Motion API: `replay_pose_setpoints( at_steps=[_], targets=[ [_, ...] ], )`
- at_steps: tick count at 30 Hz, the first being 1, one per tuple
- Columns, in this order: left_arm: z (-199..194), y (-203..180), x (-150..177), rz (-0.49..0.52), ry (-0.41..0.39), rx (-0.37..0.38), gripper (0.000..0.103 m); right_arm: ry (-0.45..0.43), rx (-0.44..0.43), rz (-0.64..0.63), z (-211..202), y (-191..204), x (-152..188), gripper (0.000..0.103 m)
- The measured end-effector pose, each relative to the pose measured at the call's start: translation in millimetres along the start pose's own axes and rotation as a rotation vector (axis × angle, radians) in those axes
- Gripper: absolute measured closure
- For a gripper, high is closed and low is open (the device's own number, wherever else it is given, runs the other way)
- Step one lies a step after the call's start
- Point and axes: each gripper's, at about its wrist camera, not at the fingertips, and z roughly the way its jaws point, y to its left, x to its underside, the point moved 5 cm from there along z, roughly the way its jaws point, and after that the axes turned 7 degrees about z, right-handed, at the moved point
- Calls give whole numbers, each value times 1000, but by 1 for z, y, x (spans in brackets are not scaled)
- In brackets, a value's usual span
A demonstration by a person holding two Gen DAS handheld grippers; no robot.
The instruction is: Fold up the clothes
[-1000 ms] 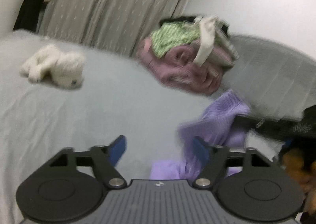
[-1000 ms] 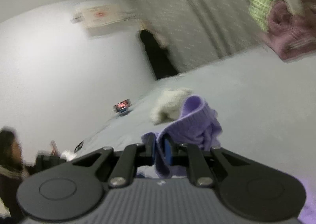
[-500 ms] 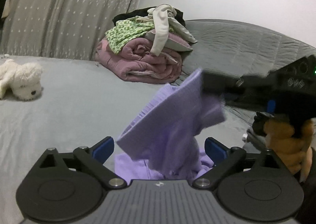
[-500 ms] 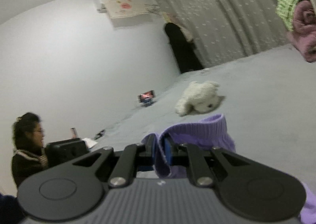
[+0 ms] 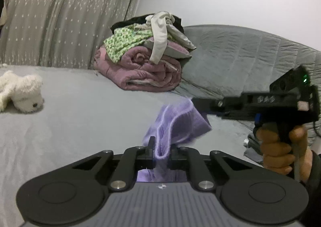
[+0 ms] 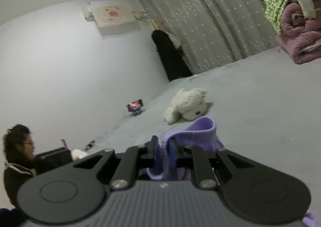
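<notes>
Pinching purple knit garment (image 5: 176,126), left hand-held gripper (image 5: 161,156) just closed, right hand-held gripper (image 6: 163,152) likewise clamped

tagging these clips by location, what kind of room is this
Most likely a bedroom at home. The work goes on over a bed with a grey sheet; a rolled blanket topped with clothes sits at its far end, a plush toy lies on it, and curtains hang behind.

A grey bed (image 5: 84,118) carries a white plush toy (image 5: 22,94) and a pile of bedding (image 5: 144,62)
</notes>
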Motion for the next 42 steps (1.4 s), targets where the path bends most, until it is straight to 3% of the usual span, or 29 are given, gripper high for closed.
replay_pose_setpoints(
  at_steps=[7,9,11,14,20,22,25,27,28,29,31,34,36,38,40,42],
  targets=[
    [-17,30,-7,-74,-15,-75,94,-36,97,133,-1,-37,-6,86],
    [-22,38,-10,-110,-37,-91,94,52,146,100,11,-41,4,78],
    [-28,51,-13,-181,-65,-113,97,164,194,45,26,-42,18,61],
    [-31,73,-6,-311,-61,-135,97,238,220,-30,41,-35,37,56],
    [-8,84,17,-404,130,-157,97,283,224,-172,40,-12,52,46],
    [-2,86,23,-437,164,-161,97,322,226,-243,39,-3,60,41],
    [-2,87,29,-462,187,-172,97,395,303,-334,37,2,74,40],
    [0,86,32,-475,207,-173,89,427,333,-368,32,2,80,40],
    [2,86,33,-482,221,-169,76,445,346,-389,27,2,84,40],
    [4,84,35,-487,239,-166,56,457,361,-412,24,1,85,40],
    [9,79,40,-478,277,-173,44,471,424,-448,17,-6,88,35],
    [21,72,50,-436,365,-209,44,500,533,-463,11,-23,89,33],
    [26,72,57,-428,403,-241,48,501,542,-404,7,-33,88,33],
    [27,71,60,-417,410,-257,99,489,489,-346,3,-34,88,33],
    [25,72,56,-415,387,-277,101,486,382,-315,6,-21,91,33],
    [12,82,42,-452,293,-307,102,501,322,-311,13,-11,98,33]
  ],
)
